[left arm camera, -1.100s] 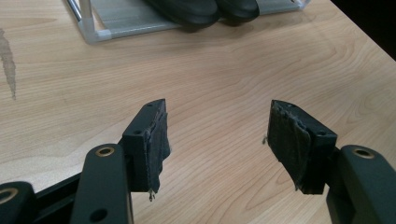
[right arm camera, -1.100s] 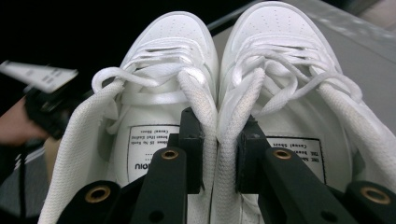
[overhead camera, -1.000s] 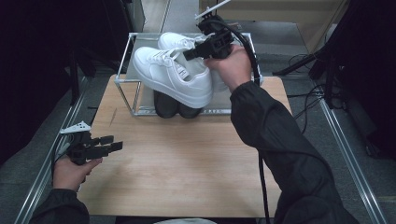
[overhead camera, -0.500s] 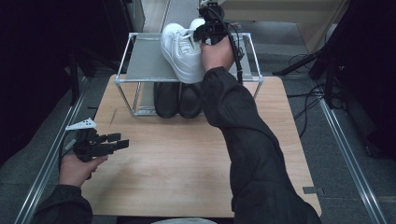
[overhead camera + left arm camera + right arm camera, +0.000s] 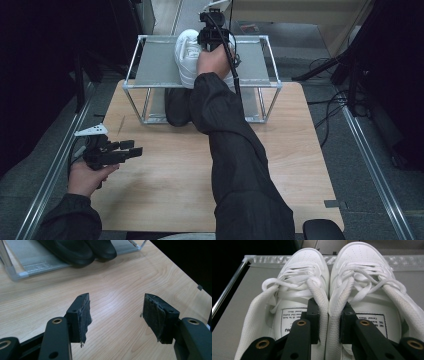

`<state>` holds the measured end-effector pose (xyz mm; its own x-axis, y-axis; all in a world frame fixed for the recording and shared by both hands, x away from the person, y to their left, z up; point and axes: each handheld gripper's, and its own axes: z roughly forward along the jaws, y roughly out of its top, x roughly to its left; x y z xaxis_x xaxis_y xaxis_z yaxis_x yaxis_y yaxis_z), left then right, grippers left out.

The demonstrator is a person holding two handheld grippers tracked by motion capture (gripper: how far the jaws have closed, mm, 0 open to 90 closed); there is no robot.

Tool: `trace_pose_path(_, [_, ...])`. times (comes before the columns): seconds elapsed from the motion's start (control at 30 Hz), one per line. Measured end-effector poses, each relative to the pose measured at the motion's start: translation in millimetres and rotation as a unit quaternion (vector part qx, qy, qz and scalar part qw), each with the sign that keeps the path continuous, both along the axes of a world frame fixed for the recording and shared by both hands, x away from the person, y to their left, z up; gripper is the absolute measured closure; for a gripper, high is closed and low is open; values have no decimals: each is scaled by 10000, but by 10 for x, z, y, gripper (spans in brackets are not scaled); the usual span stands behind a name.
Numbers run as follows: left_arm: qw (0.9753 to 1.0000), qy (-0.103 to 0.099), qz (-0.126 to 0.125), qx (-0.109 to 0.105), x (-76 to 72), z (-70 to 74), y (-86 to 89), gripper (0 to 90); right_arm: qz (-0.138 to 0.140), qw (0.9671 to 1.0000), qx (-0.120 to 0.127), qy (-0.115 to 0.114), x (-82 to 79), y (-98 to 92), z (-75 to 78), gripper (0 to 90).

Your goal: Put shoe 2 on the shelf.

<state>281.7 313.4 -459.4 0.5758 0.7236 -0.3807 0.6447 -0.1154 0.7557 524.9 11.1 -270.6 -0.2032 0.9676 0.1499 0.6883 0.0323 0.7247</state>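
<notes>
A person's right arm reaches across the wooden surface (image 5: pixel 165 170), its claw (image 5: pixel 211 36) at white sneakers (image 5: pixel 187 57) atop a metal rack (image 5: pixel 155 65); black shoes (image 5: pixel 176 106) sit beneath; the left claw (image 5: pixel 131 148) hovers near the surface's left edge, jaws parted.

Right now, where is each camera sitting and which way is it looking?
High view: above the table, looking down and forward; both forearms, left tool.
Left gripper view: on the left tool, facing black shoes; its jaws apart.
Right gripper view: on the right tool, facing white sneakers it pinches.
Shared: the rack, in all three.
</notes>
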Motion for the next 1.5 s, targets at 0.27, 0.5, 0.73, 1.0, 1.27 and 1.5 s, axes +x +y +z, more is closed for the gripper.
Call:
trace_pose_path(0.27, [10000,-11,-40,77,2,0,-34,395,-30,10000,54,-47,-23,12,-36,726])
trace_pose_path(0.5, [10000,8,-64,72,5,-6,-30,396,132,9998,147,-46,-50,14,-48,596])
trace_pose_path(0.73, [9997,12,-97,229,0,-18,-77,395,259,9992,262,-131,-88,-24,-33,438])
trace_pose_path(1.0, [9994,10,-116,319,-5,-15,-92,393,558,9982,126,-168,-176,-104,34,427])
trace_pose_path(1.27, [9992,35,-141,365,-3,-12,-104,392,1041,9946,16,-42,-286,-189,97,434])
trace_pose_path(1.5, [9991,32,-138,388,-4,-11,-113,391,1384,9903,107,-101,-398,-278,110,440])
